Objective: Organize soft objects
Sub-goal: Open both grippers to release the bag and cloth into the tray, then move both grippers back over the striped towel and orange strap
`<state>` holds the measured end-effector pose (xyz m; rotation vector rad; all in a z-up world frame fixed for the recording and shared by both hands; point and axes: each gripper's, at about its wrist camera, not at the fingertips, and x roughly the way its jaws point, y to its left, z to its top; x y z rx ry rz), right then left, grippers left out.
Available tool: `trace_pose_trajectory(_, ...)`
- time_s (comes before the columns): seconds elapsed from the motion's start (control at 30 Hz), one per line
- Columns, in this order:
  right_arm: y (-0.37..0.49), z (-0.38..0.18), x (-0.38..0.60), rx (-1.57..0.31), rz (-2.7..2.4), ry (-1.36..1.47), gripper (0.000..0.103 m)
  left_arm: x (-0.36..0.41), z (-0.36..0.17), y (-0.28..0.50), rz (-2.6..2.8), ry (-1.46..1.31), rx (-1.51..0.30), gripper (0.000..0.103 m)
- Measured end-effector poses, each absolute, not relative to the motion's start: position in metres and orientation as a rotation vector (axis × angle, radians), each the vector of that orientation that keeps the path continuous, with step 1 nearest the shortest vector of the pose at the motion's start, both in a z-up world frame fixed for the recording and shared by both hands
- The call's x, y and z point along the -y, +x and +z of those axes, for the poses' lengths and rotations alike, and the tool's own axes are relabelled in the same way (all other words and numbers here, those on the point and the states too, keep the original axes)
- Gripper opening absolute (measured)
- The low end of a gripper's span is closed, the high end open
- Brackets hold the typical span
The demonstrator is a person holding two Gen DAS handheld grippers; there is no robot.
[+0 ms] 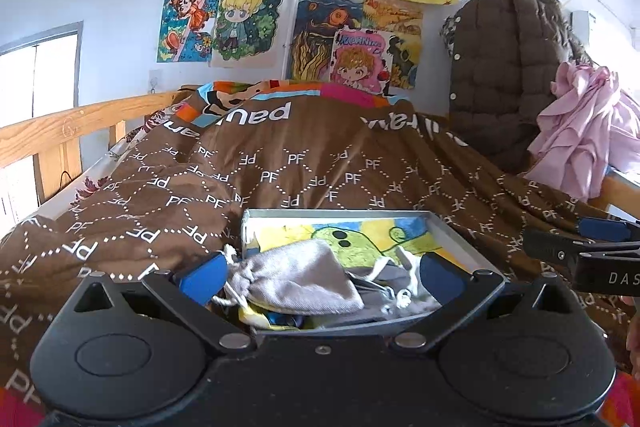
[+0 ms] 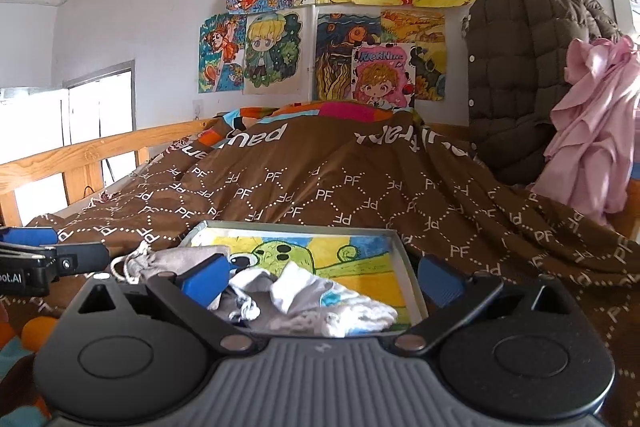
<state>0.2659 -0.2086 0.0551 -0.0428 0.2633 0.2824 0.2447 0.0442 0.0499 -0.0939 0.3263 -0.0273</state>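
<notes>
A shallow grey tray (image 1: 456,231) with a colourful drawing on its floor sits on a brown patterned blanket (image 1: 320,163) spread over the bed. Inside it lie the soft things: a grey drawstring pouch (image 1: 296,275) at the left side, its cord spilling over the rim, and a crumpled white cloth (image 2: 320,303) nearer the front. The left gripper (image 1: 320,273) hangs over the near edge of the tray, its blue fingers (image 1: 202,277) spread wide and released, the pouch lying between them but not pinched. The right gripper (image 2: 322,281) is likewise released, fingers (image 2: 440,281) wide apart, holding nothing. Behind, a quilted brown jacket (image 1: 500,67) and a pink garment (image 1: 588,131) hang by the wall of drawings (image 1: 304,7).
</notes>
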Motion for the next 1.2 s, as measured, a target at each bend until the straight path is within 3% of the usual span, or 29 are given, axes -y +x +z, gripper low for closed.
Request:
trace_pose_trajectory(0.4, 0.202, 0.027, 0.227, -0.319, 0.259, -0.062, 0.103, -0.028, 0.040, 0.188, -0.059, -0.072, -0.331, 0.102)
trace_pose_trajectory(1.2, 0.171, -0.012, 0.219, -0.449, 0.323, -0.086, 0.103, -0.008, -0.005, 0.140, 0.011, -0.088, -0.463, 0.102)
